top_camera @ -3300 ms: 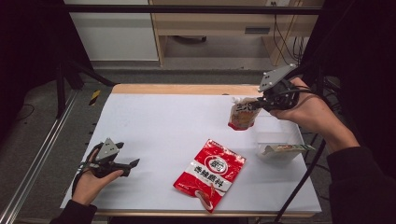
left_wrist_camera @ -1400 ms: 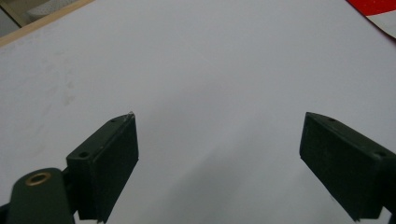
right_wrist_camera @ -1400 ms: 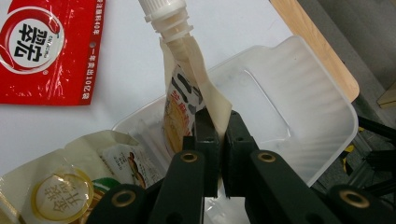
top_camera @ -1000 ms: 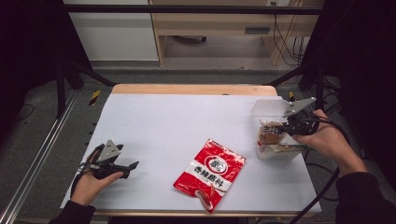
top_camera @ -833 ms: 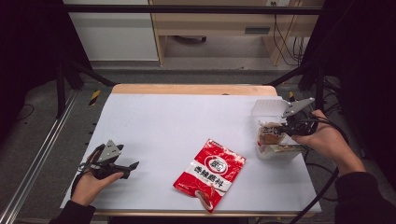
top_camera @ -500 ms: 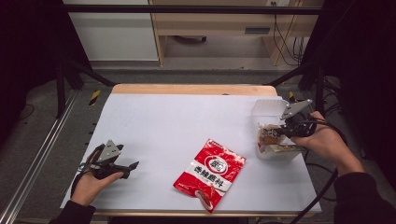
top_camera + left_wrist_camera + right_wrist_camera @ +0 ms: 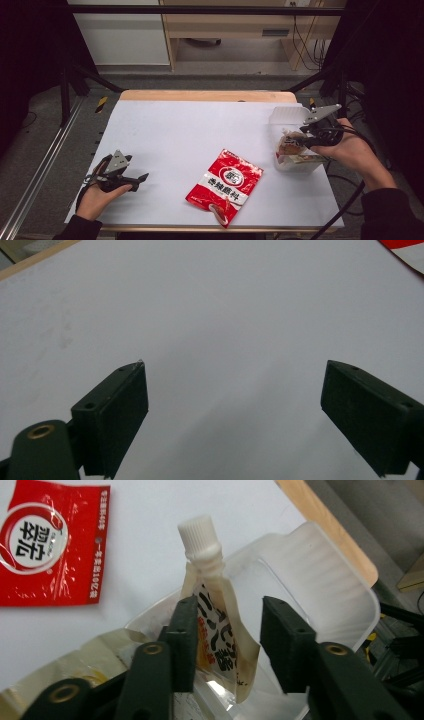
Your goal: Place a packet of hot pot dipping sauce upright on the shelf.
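Note:
A clear spouted pouch (image 7: 215, 625) with a white screw cap (image 7: 200, 535) stands tilted in a clear plastic container (image 7: 320, 575) at the table's right edge. My right gripper (image 7: 230, 607) is around it. Its jaws have just been opening: the pouch still stands between them, with a gap on one side. From above, the right gripper (image 7: 299, 142) sits over the container (image 7: 285, 116) and the pouch (image 7: 289, 145). My left gripper (image 7: 136, 180) rests at the front left of the table. In its own view the left gripper (image 7: 235, 375) is open with nothing between its jaws.
A red snack packet (image 7: 225, 184) lies flat near the front middle of the white table (image 7: 190, 130). A crumpled beige wrapper (image 7: 90, 660) lies in the container beside the pouch. The table's wooden far edge (image 7: 205, 95) runs behind.
The right gripper brought the pouch down from mid-air into the container, and its jaws now stand apart around it. The left hand has stayed put.

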A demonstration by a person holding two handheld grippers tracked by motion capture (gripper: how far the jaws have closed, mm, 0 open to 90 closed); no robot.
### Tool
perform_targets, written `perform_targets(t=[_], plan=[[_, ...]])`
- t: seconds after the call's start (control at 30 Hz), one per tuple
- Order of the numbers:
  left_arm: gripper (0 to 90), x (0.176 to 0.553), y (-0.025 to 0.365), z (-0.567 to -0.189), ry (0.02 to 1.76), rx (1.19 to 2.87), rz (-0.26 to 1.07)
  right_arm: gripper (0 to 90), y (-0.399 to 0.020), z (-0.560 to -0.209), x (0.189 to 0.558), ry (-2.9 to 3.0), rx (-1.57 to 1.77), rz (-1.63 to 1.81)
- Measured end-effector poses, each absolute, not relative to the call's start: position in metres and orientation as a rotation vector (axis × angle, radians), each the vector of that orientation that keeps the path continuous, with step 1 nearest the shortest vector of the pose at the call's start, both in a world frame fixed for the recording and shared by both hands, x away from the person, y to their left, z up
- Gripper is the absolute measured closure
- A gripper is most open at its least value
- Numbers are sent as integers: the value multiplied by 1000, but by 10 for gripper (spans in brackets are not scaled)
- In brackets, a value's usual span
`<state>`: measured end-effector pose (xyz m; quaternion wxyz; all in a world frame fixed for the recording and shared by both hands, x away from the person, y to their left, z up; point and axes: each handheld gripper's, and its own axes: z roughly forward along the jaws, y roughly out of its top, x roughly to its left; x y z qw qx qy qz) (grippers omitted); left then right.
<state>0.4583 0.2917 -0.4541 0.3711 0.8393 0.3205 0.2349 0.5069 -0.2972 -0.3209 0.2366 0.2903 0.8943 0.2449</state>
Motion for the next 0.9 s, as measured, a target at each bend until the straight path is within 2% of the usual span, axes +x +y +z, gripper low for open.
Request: perform_targets(t=[0.1, 0.27, 0.53, 0.9], plan=[[115, 458, 291, -454, 823, 2153, 607, 414, -291, -310, 499, 2418, 789, 684], [115, 458, 290, -456, 823, 2166, 613, 280, -273, -293, 484, 2365, 772, 723], [115, 456, 285, -457, 807, 2182, 611, 181, -232, -294, 462, 2306, 773, 755], [113, 456, 278, -460, 777, 2204, 591, 130, -179, -307, 438, 2256, 765, 865]])
